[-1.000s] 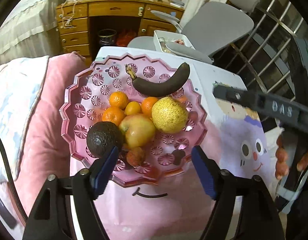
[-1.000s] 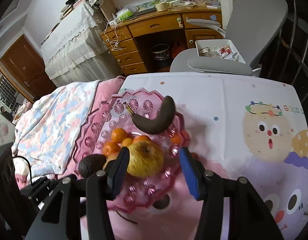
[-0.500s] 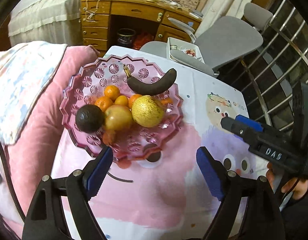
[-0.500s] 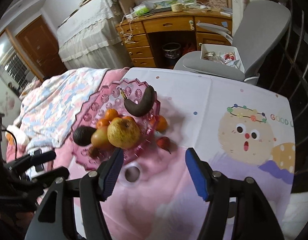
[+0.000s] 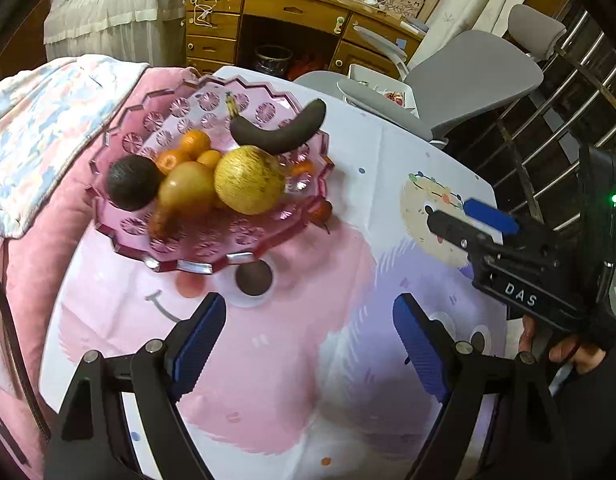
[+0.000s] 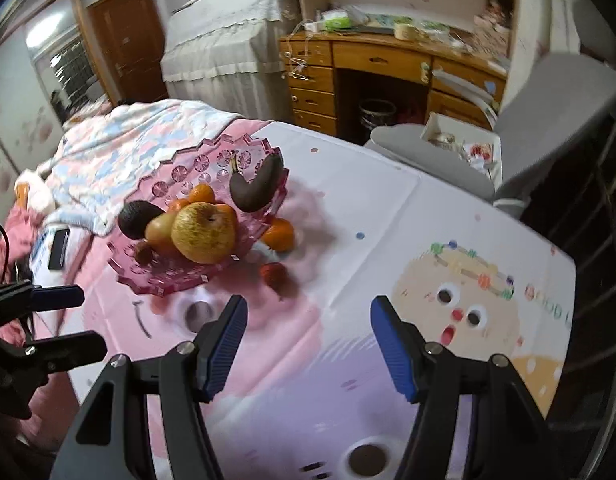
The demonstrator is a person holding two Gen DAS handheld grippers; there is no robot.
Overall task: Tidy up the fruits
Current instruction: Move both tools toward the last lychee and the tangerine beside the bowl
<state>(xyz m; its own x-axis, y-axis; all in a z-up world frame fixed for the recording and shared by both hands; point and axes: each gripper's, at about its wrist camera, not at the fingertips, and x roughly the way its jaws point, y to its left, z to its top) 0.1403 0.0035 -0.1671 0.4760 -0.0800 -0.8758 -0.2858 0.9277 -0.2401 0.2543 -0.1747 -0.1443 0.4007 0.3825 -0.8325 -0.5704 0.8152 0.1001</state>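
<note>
- Left gripper (image 5: 308,340) hangs over the cartoon-printed tablecloth (image 5: 308,380), blue pads wide apart, nothing between them.
- Right gripper (image 6: 305,344) is spread just as wide, empty too, above the cloth's middle.
- Pink glass bowl (image 5: 179,248) sits by the tabletop's left edge, piled with a yellow pear (image 5: 249,180), apple (image 5: 187,190), avocado (image 5: 131,184), mandarins (image 5: 195,142) and a blackened banana (image 5: 279,134).
- One mandarin (image 6: 279,234) and a small red fruit (image 6: 273,274) lie on the cloth, just beside the bowl's rim.
</note>
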